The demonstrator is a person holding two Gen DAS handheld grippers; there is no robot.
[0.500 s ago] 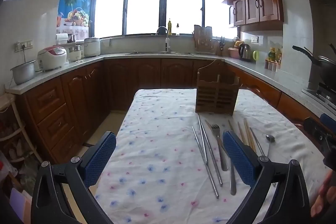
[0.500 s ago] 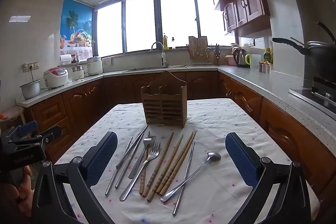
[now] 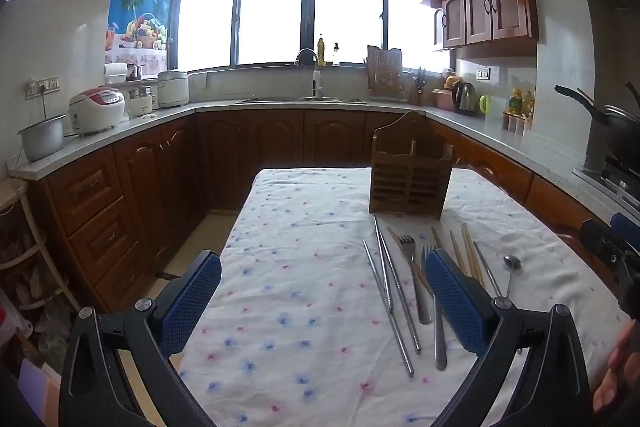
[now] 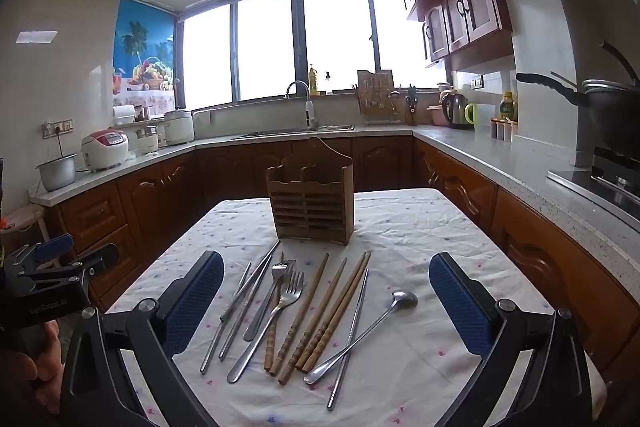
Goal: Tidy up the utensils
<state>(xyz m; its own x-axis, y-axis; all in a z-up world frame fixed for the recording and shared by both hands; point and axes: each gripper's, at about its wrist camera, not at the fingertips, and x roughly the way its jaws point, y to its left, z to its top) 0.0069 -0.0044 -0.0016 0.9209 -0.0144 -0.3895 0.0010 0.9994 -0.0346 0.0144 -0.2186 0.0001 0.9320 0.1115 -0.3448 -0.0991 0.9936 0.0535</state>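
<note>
left to right on the tabletop (image 4: 420, 227): metal chopsticks (image 4: 240, 307), forks (image 4: 276, 307), wooden chopsticks (image 4: 320, 315), spoon (image 4: 372, 327), all before the wooden holder (image 4: 310, 203); left gripper (image 3: 320, 303) and right gripper (image 4: 326, 303) fingers spread wide, empty.

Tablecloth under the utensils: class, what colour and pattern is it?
White tablecloth with small blue and pink flowers; clearest in the left wrist view.

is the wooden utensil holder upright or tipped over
Upright: the wooden utensil holder stands on its base on the table, open top upward, utensils lying flat before it.
</note>
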